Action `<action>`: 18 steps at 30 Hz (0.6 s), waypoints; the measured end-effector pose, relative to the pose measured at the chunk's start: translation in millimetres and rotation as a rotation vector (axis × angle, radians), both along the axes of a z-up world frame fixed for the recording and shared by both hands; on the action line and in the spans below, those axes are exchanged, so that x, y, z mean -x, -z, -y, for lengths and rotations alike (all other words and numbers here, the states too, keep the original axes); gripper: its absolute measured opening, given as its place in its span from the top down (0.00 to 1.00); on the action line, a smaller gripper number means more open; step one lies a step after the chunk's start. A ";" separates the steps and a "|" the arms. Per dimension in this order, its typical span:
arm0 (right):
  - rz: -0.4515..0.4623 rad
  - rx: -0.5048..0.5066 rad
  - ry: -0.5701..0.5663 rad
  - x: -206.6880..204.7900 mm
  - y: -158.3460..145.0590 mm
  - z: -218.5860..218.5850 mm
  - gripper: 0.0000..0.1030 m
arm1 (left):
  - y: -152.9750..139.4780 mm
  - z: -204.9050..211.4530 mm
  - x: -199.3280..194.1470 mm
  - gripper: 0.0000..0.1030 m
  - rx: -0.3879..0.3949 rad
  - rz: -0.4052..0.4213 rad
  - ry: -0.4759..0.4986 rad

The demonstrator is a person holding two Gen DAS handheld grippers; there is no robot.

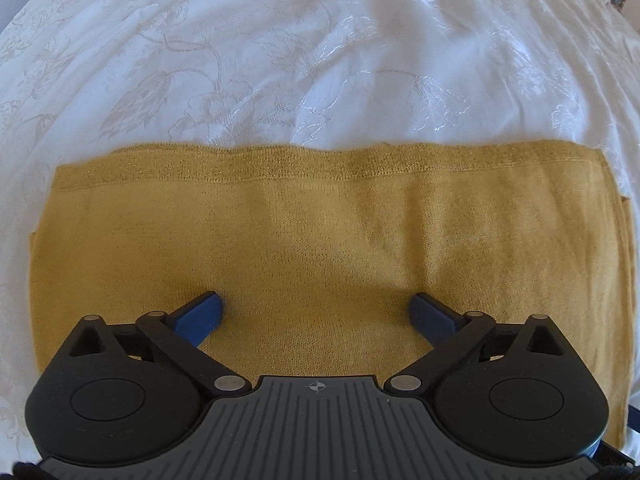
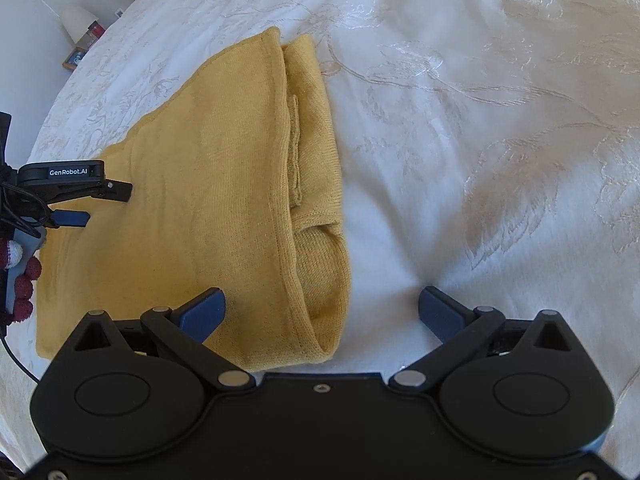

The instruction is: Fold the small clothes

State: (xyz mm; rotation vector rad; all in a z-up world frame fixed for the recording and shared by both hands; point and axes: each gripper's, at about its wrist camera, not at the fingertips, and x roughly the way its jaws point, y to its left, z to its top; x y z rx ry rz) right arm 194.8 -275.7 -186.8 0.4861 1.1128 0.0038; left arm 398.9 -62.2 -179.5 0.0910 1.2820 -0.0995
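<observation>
Left gripper: fingers spread wide, blue pads apart, nothing between them. Positioned low over the near half of the mustard knit garment; pad contact with the fabric not determinable.

Right gripper: fingers likewise spread wide, nothing clamped. Left pad over the garment, right pad over bare bedspread, straddling the garment's right-hand edge.

Garment location: folded flat into a rough rectangle on the white floral-embroidered bedspread.

Shown in the left wrist view only:
- Far hem band running straight across the full width of the garment.
- Smooth top layer, faint vertical creases near centre.
- Stacked layers just visible at both side edges.

Shown in the right wrist view only:
- Open right-hand edge of the fold: top layer lying over an inner layer, with a stitched seam and a rounded hemmed opening exposed.
- Left gripper from the side at the frame's left margin, over the garment's opposite edge, black housing marked "GenRobot.AI", fingers separated.
- Dark red gloved hand holding that gripper, cable trailing below.
- Small items on a surface beyond the bed, upper left, too small to identify.
</observation>
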 end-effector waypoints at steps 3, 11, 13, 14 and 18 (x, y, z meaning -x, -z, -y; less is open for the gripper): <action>0.008 0.000 -0.001 0.6 -0.1 0.2 0.00 | 1.4 1.5 -0.7 0.00 -0.008 -0.008 -0.013; 0.022 -0.008 0.016 5.4 -0.1 1.8 0.00 | -0.7 2.6 -8.6 0.00 -0.004 -0.044 -0.009; 0.025 -0.008 0.017 5.8 -0.3 1.6 0.00 | -6.7 -0.3 -6.6 0.02 0.005 -0.032 -0.022; 0.026 -0.008 0.016 5.9 -0.2 1.7 0.00 | -11.2 -0.8 -3.4 0.04 0.004 -0.018 -0.024; 0.030 -0.010 0.017 6.8 -0.2 2.1 0.00 | -27.2 -0.6 23.6 0.08 -0.030 0.034 -0.013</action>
